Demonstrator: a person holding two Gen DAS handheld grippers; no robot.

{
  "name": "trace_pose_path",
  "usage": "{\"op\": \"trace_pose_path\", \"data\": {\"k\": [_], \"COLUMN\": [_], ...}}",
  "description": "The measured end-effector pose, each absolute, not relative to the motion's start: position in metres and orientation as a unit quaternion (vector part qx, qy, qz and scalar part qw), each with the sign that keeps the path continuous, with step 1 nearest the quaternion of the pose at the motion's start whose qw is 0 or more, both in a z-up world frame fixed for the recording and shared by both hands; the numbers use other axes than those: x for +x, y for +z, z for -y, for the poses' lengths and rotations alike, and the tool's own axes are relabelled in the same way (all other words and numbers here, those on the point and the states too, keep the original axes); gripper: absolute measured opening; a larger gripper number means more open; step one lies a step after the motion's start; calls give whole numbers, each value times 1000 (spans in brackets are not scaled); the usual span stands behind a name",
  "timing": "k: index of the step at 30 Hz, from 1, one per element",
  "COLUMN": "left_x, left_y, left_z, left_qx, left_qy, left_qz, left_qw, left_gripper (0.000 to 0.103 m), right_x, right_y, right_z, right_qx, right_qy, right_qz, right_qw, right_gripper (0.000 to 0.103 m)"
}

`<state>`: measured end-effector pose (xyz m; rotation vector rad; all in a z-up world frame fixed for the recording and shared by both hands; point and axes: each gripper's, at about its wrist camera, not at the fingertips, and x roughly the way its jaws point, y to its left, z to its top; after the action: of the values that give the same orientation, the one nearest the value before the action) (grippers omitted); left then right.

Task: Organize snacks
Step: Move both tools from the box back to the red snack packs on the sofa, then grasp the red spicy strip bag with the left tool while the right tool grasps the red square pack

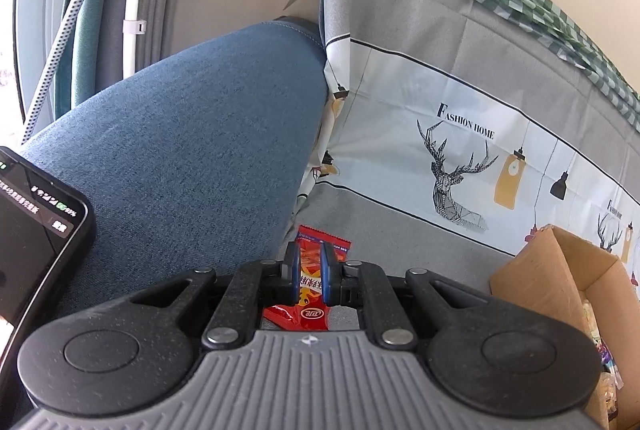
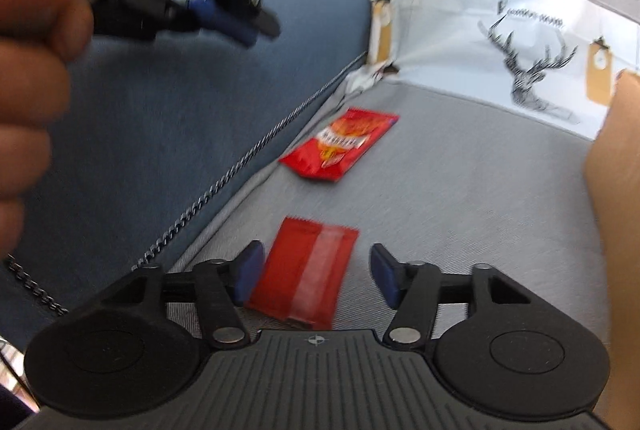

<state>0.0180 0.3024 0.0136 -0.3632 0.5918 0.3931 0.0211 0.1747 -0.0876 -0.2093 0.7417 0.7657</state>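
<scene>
2 red snack packets seen loose on grey cushion (image 2: pixel 460 214), none yet stowed.

Left tongs (image 1: pixel 309 272) nearly closed; hold on far packet (image 2: pixel 340 144) cannot be told.

Right tongs (image 2: pixel 316 276) wide open, empty, straddling near packet (image 2: pixel 304 274).

Cardboard box (image 1: pixel 560 282) alongside, judged destination.

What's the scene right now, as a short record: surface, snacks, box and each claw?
surface: grey cloth
snacks: printed packet and striped packet, both red, lying apart on the cloth
box: cardboard box at the right edge
left claw: shut, aimed at the printed packet
right claw: open, striped packet between its fingers, not pressed
</scene>
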Motion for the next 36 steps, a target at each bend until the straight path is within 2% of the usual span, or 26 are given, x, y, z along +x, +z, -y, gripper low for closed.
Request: {"op": "trace_pose_path", "data": {"k": [2, 3, 4, 7, 8, 9, 10, 11, 15, 17, 19, 22, 24, 27, 30, 31, 34, 36], "left_x": [21, 24, 27, 37, 42, 47, 53, 60, 86, 95, 101, 99, 96, 94, 99, 101, 111, 119], "left_y": [12, 11, 10, 4, 2, -2, -6, -9, -30, -38, -43, -41, -35, -33, -38, -41, -51, -59], "left_z": [-303, -303, -302, -298, -295, -292, -288, -284, -273, -274, -276, -279, -282, -286, -278, -276, -275, -274], "left_qx": [-170, -165, -163, -156, -153, -147, -138, -126, -92, -93, -89, -86, -85, -99, -73, -66, -52, -43], "left_qy": [188, 187, 184, 177, 173, 168, 163, 160, 160, 166, 168, 159, 151, 140, 138, 139, 144, 144], "left_qz": [-292, -294, -297, -312, -318, -325, -333, -341, -374, -383, -393, -391, -381, -375, -392, -400, -416, -428], "left_qw": [922, 923, 923, 920, 920, 919, 918, 918, 909, 904, 900, 903, 908, 911, 906, 904, 897, 891], "left_gripper": [11, 11, 11, 12, 16, 24, 28, 35, 43, 45, 45, 45, 44, 44, 45, 45, 46, 53], "right_x": [19, 15, 12, 12, 13, 13, 14, 15, 27, 31, 32, 23, 22, 19, 18, 18, 18, 23], "right_y": [-96, -97, -98, -95, -94, -92, -89, -88, -81, -78, -74, -81, -86, -95, -106, -108, -109, -107], "right_z": [-179, -180, -180, -170, -166, -161, -156, -149, -128, -126, -129, -143, -152, -163, -168, -167, -158, -153], "right_qx": [-114, -129, -142, -137, -138, -143, -142, -139, -107, -102, -80, -114, -112, -136, -155, -158, -160, -158], "right_qy": [371, 370, 370, 381, 380, 374, 371, 369, 366, 362, 382, 398, 411, 412, 406, 405, 399, 376], "right_qz": [-358, -344, -335, -333, -328, -319, -313, -311, -332, -333, -330, -306, -312, -308, -303, -292, -275, -272], "right_qw": [849, 854, 855, 852, 854, 859, 863, 865, 863, 865, 860, 857, 849, 847, 848, 852, 860, 871], "right_gripper": [69, 58, 52, 44, 35, 15, 2, 1, 3, 9, 39, 52, 55, 69, 65, 51, 45, 44]}}
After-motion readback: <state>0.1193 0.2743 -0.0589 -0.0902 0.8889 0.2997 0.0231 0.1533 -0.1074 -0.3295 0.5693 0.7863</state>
